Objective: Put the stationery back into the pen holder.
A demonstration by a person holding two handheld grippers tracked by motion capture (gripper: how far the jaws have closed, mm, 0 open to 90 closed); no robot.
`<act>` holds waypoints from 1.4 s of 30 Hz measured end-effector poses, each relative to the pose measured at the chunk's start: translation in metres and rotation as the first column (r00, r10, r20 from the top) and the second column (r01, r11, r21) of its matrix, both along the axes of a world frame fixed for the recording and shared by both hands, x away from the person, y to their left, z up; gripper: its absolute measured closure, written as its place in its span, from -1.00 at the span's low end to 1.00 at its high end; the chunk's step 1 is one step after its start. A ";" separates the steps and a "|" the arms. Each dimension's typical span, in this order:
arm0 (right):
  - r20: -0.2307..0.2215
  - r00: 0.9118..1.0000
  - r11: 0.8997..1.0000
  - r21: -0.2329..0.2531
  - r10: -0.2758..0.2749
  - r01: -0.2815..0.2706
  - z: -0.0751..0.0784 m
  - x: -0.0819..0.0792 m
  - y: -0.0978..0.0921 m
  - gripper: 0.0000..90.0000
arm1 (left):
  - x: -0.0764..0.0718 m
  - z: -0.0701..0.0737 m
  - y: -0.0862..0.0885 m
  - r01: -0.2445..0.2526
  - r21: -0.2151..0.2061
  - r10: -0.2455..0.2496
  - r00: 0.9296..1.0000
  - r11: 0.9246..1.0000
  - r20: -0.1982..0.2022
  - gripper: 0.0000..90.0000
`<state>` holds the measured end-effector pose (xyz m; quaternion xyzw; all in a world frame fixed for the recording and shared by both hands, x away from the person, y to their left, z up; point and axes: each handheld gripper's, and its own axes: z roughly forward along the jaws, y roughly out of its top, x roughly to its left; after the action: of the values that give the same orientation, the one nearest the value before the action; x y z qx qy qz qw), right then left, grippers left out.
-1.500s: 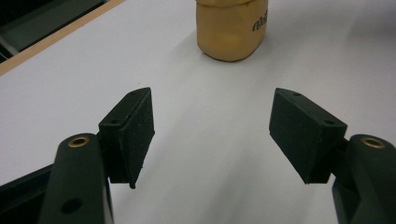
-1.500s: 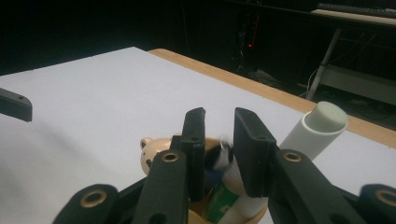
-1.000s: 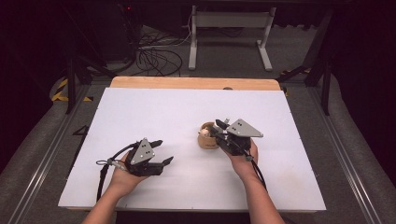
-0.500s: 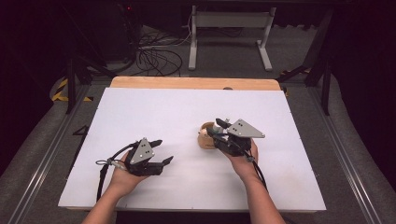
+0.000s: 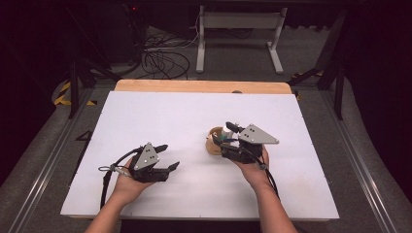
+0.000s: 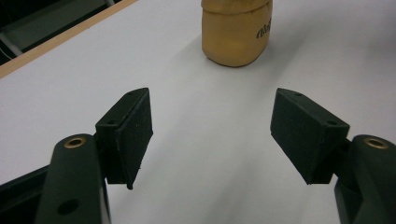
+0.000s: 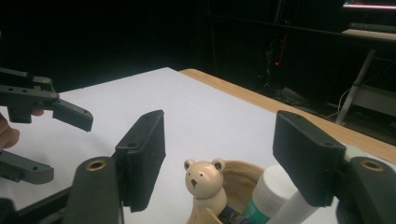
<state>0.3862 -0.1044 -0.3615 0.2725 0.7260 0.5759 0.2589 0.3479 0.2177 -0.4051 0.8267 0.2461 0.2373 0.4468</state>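
While both tongs stand released, right tongs (image 5: pixel 224 134) hover over the holder (image 5: pixel 212 140); left tongs (image 5: pixel 166 156) at eight o'clock.

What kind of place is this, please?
Probably a lab or recording studio, not a home: a white board over a wooden table, tangled cables on the grey floor, a metal stand in the dark behind, and a person holding two camera-carrying grippers.

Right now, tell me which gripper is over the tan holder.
The right gripper: it hovers open over the tan holder. The left gripper sits apart, over bare table.
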 end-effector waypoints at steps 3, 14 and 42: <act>0.002 1.000 1.000 0.009 0.002 -0.002 0.002 -0.002 -0.002 -0.32 | 0.000 0.000 0.001 -0.004 -0.009 0.004 1.000 1.000 -0.004 -0.34; 0.014 1.000 0.999 0.039 0.012 -0.012 0.010 -0.008 -0.008 -0.48 | 0.001 0.002 0.004 -0.020 -0.031 0.020 1.000 0.999 -0.007 -0.42; 0.002 1.000 0.996 0.091 0.002 -0.003 0.020 -0.014 -0.030 -0.76 | 0.002 0.010 0.017 -0.059 -0.109 0.058 0.998 0.992 -0.006 -0.59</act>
<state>0.3725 -0.1342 -0.3418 0.2827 0.6991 0.6089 0.2462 0.3500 0.2350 -0.3948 0.7937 0.2834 0.2355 0.4840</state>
